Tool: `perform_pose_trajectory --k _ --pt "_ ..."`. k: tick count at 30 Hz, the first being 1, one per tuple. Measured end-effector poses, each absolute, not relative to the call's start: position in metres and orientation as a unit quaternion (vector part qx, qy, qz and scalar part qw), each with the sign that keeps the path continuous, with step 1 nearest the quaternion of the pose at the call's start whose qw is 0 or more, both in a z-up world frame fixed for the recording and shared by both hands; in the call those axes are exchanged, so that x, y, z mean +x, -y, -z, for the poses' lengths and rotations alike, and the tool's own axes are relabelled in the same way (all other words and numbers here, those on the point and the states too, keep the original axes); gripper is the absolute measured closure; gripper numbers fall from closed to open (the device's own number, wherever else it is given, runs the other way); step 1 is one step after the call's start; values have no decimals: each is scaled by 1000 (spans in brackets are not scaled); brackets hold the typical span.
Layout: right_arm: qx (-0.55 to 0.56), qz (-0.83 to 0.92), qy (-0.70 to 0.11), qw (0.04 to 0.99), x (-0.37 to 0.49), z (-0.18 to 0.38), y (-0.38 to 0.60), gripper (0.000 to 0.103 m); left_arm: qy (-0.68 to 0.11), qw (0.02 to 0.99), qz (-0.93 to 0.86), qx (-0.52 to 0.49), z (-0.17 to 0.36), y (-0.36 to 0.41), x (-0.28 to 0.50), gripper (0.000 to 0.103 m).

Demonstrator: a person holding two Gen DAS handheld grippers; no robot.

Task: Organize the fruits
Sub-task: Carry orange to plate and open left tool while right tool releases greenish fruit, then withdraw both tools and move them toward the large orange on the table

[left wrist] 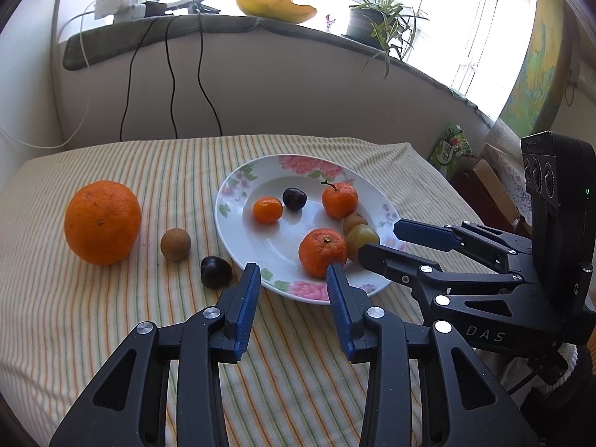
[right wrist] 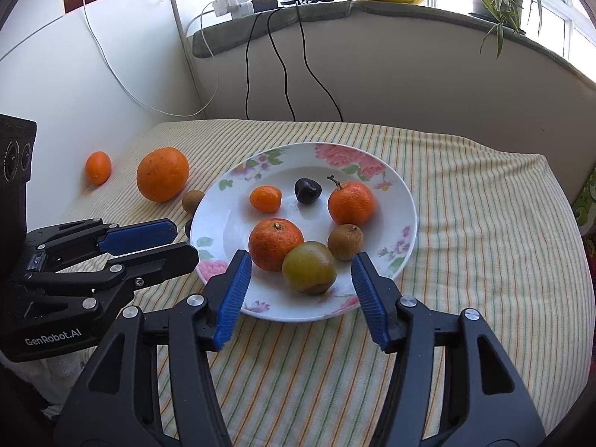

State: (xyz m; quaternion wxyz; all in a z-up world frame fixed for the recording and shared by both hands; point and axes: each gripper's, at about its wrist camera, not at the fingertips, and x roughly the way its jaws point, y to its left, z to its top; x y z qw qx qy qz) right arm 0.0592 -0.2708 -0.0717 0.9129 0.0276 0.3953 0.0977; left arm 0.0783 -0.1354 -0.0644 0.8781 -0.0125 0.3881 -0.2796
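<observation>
A flowered plate (right wrist: pixel 404 197) holds several fruits: three mandarins, a dark cherry (right wrist: pixel 307 190), a brown fruit (right wrist: pixel 345 242) and a yellow-green plum (right wrist: pixel 309 268). My right gripper (right wrist: pixel 301 260) is open over the plate's near rim; the plum lies between its pads, untouched. On the striped cloth left of the plate lie a big orange (left wrist: pixel 102 221), a brown fruit (left wrist: pixel 176 244), a dark cherry (left wrist: pixel 216 271) and a small orange fruit (right wrist: pixel 98 167). My left gripper (left wrist: pixel 294 275) is open at the plate's (left wrist: pixel 227 201) near left rim, nothing between its fingers.
The striped cloth (left wrist: pixel 93 335) covers the table up to a wall and windowsill with hanging black cables (right wrist: pixel 283 63). A potted plant (left wrist: pixel 372 18) and a yellow bowl (left wrist: pixel 275 7) stand on the sill. Boxes (left wrist: pixel 484 186) sit beyond the table's right edge.
</observation>
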Motion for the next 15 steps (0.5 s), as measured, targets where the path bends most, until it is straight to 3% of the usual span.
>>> perform_pose_trajectory --k 15 --pt "24 -108 -388 915 55 63 264 44 -389 884 258 -36 65 100 72 67"
